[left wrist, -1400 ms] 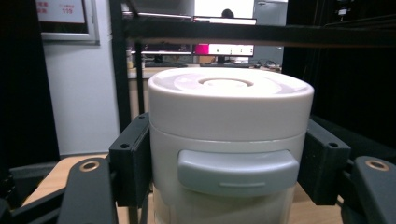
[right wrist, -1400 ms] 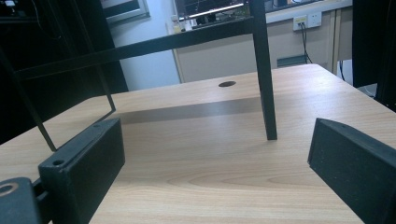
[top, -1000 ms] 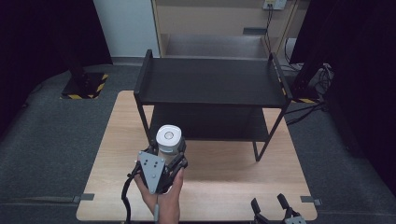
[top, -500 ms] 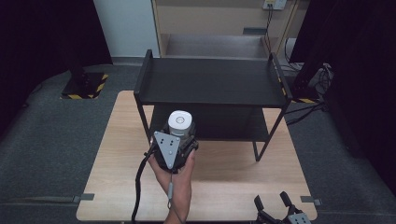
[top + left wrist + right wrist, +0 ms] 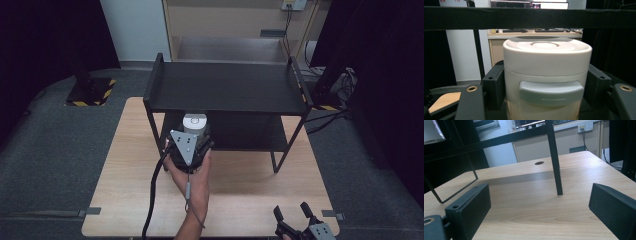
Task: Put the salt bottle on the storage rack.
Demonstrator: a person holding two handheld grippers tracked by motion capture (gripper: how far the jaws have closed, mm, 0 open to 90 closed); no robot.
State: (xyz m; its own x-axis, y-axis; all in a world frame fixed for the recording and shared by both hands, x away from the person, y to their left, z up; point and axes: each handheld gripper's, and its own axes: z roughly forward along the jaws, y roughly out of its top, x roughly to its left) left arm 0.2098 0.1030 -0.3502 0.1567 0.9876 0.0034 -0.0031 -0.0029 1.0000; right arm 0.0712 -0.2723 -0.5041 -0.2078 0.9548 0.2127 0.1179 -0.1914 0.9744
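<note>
At frame centre, the left hand-held gripper [image 5: 192, 142] clamps a white jar [image 5: 546, 80] upright, probably for the rack's [image 5: 225, 87] lower shelf. The right hand-held gripper [image 5: 295, 220], lower right, is wide open and empty above the bench [image 5: 125, 165].

The worktop [image 5: 125, 190] is light wood. All around it the floor [image 5: 55, 145] is grey. At 12 o'clock, past the black shelf rack [image 5: 225, 85], stands a light wooden cabinet [image 5: 230, 25] beside a pale wall [image 5: 132, 30]. A wall socket [image 5: 294, 4] sits at 1 o'clock with a cord hanging down. Dark curtains [image 5: 45, 40] hang at 10 o'clock and at 2 o'clock. A black stand foot with yellow stripes [image 5: 90, 92] rests on the floor at 10 o'clock.
</note>
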